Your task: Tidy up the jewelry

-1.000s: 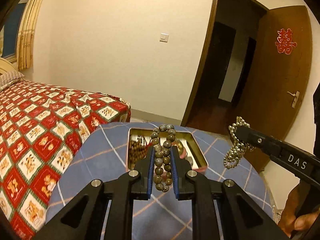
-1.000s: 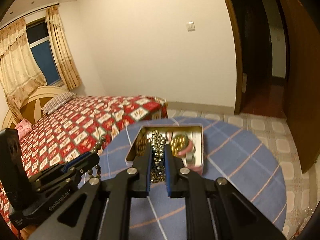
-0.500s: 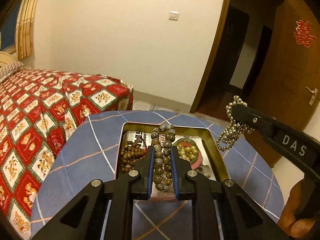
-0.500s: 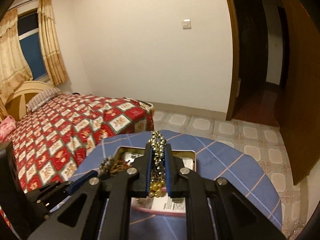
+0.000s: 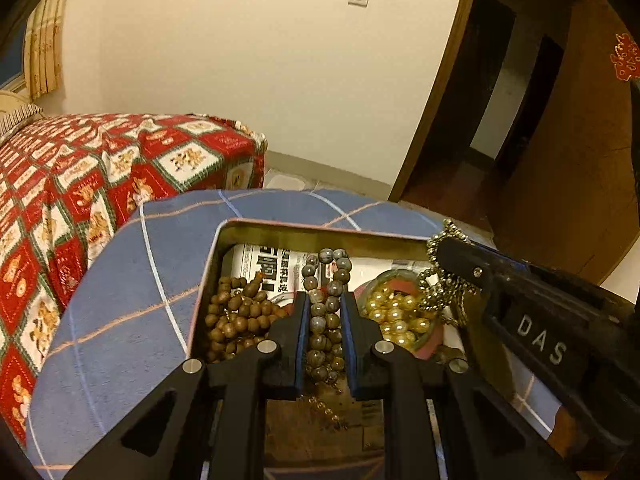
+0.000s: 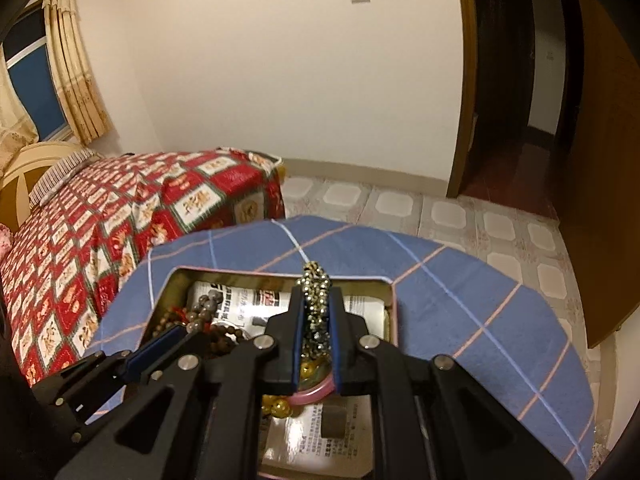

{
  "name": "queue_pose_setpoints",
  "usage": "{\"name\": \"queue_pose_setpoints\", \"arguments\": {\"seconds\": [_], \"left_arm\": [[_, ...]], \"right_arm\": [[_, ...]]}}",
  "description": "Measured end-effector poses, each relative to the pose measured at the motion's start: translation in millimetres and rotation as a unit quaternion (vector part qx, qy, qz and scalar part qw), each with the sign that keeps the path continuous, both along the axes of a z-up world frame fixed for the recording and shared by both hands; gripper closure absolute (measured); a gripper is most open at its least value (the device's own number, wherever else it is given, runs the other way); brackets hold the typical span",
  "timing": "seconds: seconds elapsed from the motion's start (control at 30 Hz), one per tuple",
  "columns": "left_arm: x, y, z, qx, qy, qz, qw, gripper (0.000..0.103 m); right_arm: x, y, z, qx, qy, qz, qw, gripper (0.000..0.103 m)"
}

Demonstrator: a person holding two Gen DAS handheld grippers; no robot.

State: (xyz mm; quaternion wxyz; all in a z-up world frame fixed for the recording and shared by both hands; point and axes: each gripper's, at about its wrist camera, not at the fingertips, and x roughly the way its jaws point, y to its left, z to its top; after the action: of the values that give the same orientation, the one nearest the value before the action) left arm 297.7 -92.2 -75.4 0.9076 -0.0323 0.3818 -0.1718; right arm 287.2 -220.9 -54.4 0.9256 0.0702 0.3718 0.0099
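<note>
My left gripper [image 5: 325,300] is shut on a grey-brown bead bracelet [image 5: 326,280] and holds it over the open metal tin [image 5: 304,227]. My right gripper [image 6: 316,294] is shut on a small metallic bead chain [image 6: 316,280], also over the tin [image 6: 394,304]; it shows in the left wrist view [image 5: 448,248] at the tin's right side. Inside the tin lie a brown wooden bead string [image 5: 236,320], gold pearls [image 5: 394,314] on a pink bangle [image 6: 316,394], and printed paper [image 5: 272,268].
The tin sits on a round table with a blue plaid cloth [image 5: 128,304]. A bed with a red patterned cover [image 5: 80,176] stands to the left. A tiled floor [image 6: 480,216] and an open wooden door [image 5: 568,168] lie to the right.
Both grippers have moved forward and down over the tin, each still holding its beads. The tin now fills the lower middle of both views.
</note>
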Motion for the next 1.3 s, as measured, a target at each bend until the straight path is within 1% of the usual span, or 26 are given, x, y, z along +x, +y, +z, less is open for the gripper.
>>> {"name": "queue_pose_setpoints", "arguments": {"seconds": [0.13, 0.2, 0.3, 0.33, 0.37, 0.4, 0.43, 0.47, 0.5, 0.53, 0.63, 0.7, 0.77, 0.8, 0.9, 0.97, 1.1, 1.2, 1.3], "left_arm": [[4.6, -2.4, -8.1, 0.008, 0.003, 0.001, 1.0000, 0.088], [4.5, -5.6, -10.2, 0.020, -0.002, 0.002, 0.9998, 0.087], [4.1, -9.3, -10.6, 0.032, -0.007, -0.001, 0.9995, 0.086], [4.4, -9.2, -10.3, 0.028, -0.003, -0.001, 0.9996, 0.085], [5.8, -8.1, -10.4, 0.024, 0.002, 0.001, 0.9997, 0.084], [6.8, -6.4, -9.4, 0.013, 0.009, 0.002, 0.9999, 0.078], [7.3, -5.1, -8.2, 0.005, 0.014, 0.003, 0.9999, 0.070], [6.1, -3.6, -5.3, -0.003, 0.020, 0.005, 0.9998, 0.066], [5.6, -2.9, -2.8, -0.005, 0.021, 0.009, 0.9997, 0.057], [2.5, -2.3, 1.5, -0.002, 0.017, 0.014, 0.9998, 0.048], [-7.3, 0.4, 13.5, 0.011, -0.009, 0.028, 0.9995, 0.035], [-13.3, 2.5, 19.2, 0.022, -0.019, 0.037, 0.9989, 0.034], [-18.6, 5.3, 22.4, 0.026, -0.019, 0.045, 0.9985, 0.034], [-20.4, 6.9, 22.9, 0.025, -0.019, 0.046, 0.9984, 0.034], [-29.0, 7.7, 23.5, 0.037, -0.020, 0.046, 0.9980, 0.034], [-33.7, 6.7, 22.5, 0.049, -0.024, 0.046, 0.9974, 0.033], [-36.8, 8.1, 15.1, 0.064, -0.018, 0.050, 0.9965, 0.033], [-37.4, 9.6, 7.0, 0.080, -0.004, 0.056, 0.9952, 0.033], [-43.9, 11.5, 2.9, 0.094, -0.002, 0.058, 0.9938, 0.033]], "right_arm": [[7.8, 2.5, -15.3, 0.004, 0.024, 0.016, 1.000, 0.089], [11.2, 2.7, -23.2, 0.014, 0.037, 0.023, 0.999, 0.088], [9.7, -1.0, -26.3, 0.034, 0.041, 0.024, 0.998, 0.084], [7.1, -1.4, -25.2, 0.036, 0.040, 0.027, 0.998, 0.077], [5.1, -0.7, -23.7, 0.036, 0.038, 0.029, 0.998, 0.063], [1.4, -0.6, -21.1, 0.035, 0.033, 0.030, 0.998, 0.056], [-2.1, -1.8, -18.0, 0.033, 0.025, 0.027, 0.999, 0.055], [-5.8, -3.3, -14.7, 0.037, 0.019, 0.028, 0.999, 0.052], [-8.6, -5.1, -11.1, 0.044, 0.014, 0.025, 0.999, 0.052], [-12.8, -8.1, -7.0, 0.048, 0.008, 0.020, 0.999, 0.052], [-21.6, -12.2, 3.1, 0.057, -0.005, 0.012, 0.998, 0.051], [-28.2, -13.6, 9.5, 0.060, -0.013, 0.005, 0.998, 0.047], [-34.8, -13.7, 14.0, 0.062, -0.022, -0.004, 0.998, 0.035], [-36.7, -13.0, 14.5, 0.062, -0.025, -0.007, 0.998, 0.034], [-42.6, -10.8, 13.1, 0.069, -0.023, -0.011, 0.997, 0.032], [-47.2, -11.4, 10.5, 0.073, -0.018, -0.019, 0.997, 0.029], [-53.6, -12.7, 2.1, 0.082, -0.007, -0.030, 0.996, 0.028], [-54.0, -11.1, -6.5, 0.070, 0.012, -0.038, 0.997, 0.029], [-56.4, -9.3, -14.0, 0.061, 0.030, -0.038, 0.997, 0.029]]}}
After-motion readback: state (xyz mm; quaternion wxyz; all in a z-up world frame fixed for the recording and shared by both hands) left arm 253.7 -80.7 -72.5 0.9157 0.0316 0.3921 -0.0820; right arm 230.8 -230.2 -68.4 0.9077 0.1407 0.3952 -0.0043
